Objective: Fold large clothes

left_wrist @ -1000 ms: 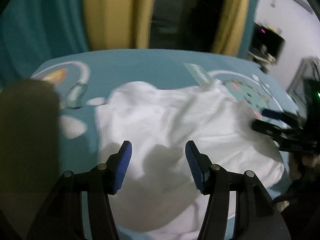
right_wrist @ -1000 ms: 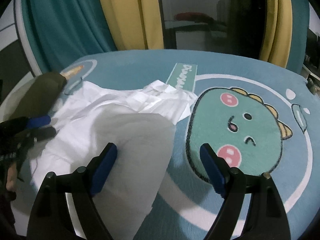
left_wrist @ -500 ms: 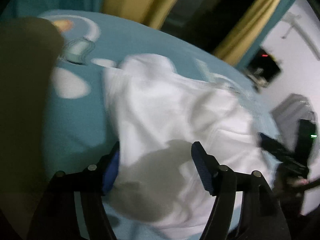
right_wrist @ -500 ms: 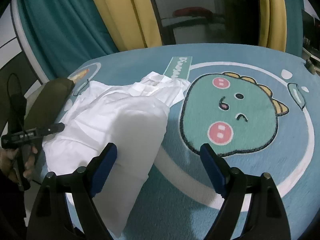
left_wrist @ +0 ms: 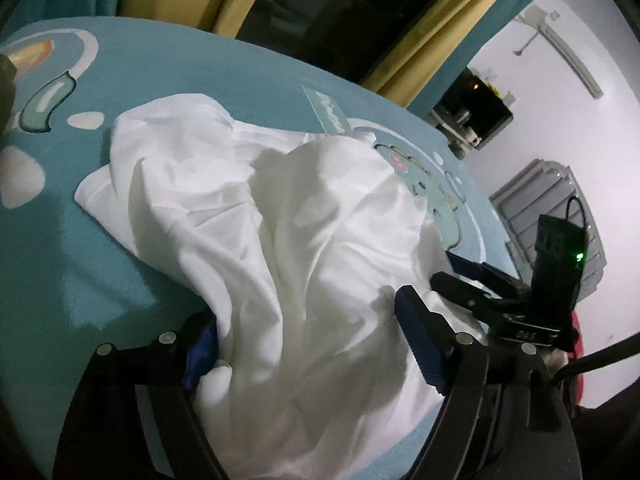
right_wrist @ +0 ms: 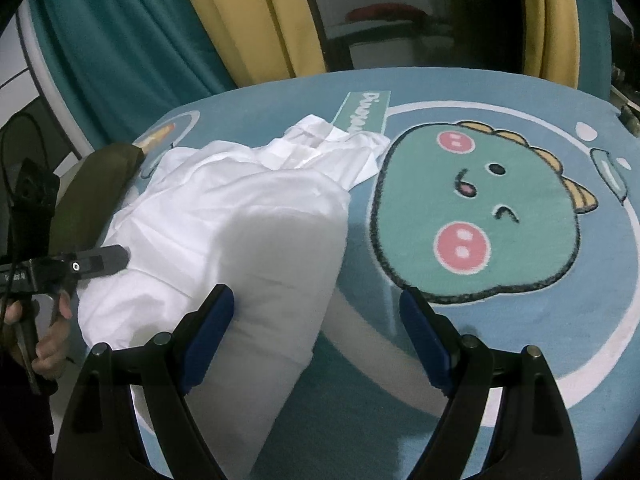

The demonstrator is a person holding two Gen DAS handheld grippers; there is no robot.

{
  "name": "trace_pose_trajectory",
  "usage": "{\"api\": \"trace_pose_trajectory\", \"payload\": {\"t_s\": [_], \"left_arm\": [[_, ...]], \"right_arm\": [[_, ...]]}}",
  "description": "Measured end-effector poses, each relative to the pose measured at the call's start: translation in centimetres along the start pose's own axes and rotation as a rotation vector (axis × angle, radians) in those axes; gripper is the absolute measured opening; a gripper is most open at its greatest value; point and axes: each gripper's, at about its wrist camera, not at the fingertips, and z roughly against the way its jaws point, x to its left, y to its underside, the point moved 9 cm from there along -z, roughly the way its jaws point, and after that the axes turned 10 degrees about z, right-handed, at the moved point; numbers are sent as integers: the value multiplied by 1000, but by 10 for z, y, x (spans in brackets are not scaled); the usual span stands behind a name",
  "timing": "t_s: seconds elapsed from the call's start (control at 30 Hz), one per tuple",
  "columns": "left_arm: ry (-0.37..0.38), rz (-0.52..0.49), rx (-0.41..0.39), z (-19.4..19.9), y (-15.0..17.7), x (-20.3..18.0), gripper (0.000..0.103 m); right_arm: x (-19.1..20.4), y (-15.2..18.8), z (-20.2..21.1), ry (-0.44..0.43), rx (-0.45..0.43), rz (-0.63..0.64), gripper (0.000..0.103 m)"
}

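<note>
A crumpled white garment (left_wrist: 288,208) lies in a heap on the teal dinosaur rug (left_wrist: 52,248). My left gripper (left_wrist: 308,340) is low over its near edge and its jaws are opening. A bunched fold stands between them and hides part of the left pad, while the right pad (left_wrist: 416,344) is clear of the cloth. In the right wrist view the garment (right_wrist: 240,216) spreads to the left. My right gripper (right_wrist: 316,320) is open above the garment's near right corner, with only loose cloth under it. It also shows at the right of the left wrist view (left_wrist: 452,276).
An olive-green cushion (right_wrist: 96,192) lies at the rug's left edge, behind my left gripper (right_wrist: 100,260) and the hand (right_wrist: 48,344) holding it. The dinosaur face (right_wrist: 480,216) covers the rug's right half. Teal and yellow curtains (right_wrist: 248,24) hang behind.
My left gripper has tilted and dropped closer to the garment, and its jaws have widened. Cloth now bunches up between its fingers. The right gripper has hardly moved.
</note>
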Motion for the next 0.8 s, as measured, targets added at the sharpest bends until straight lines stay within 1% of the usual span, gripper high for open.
{"api": "trace_pose_trajectory", "payload": {"t_s": [0.03,0.13,0.2,0.23,0.4,0.47,0.53,0.6,0.63,0.67,0.7,0.73,0.77,0.8], "left_arm": [[-13,-10,-1,0,0,0,83],[-96,-67,18,-3,-2,-2,83],[-147,-89,13,-2,-2,1,83],[-160,-99,8,-2,-1,1,83],[-178,-136,-40,-1,1,-1,83],[-191,-154,-54,-2,3,-3,83],[-187,-166,-61,-2,5,-4,83],[-176,-171,-64,-2,5,-5,79],[-166,-174,-65,-2,5,-6,71],[-146,-171,-64,-2,5,-8,61],[-133,-165,-66,-3,6,-8,57],[-121,-161,-74,-3,6,-10,51],[-115,-165,-80,-3,7,-11,46],[-111,-166,-85,-3,8,-14,44]], "right_arm": [[2,-1,0,-3,1,3,84],[4,-3,1,-6,-1,5,84],[3,-5,3,-10,-5,4,84],[2,-5,3,-15,-7,0,84],[7,-4,-7,-73,-13,-40,84],[13,-6,-11,-79,-20,-28,84],[22,-8,-15,-94,-21,-15,84],[29,-10,-18,-93,-22,3,84],[32,-11,-20,-99,-20,11,84],[34,-12,-21,-95,-21,15,83],[35,-13,-22,-93,-21,17,78],[36,-13,-23,-93,-18,20,75],[35,-13,-23,-92,-20,18,73],[34,-13,-22,-93,-23,14,67]]}}
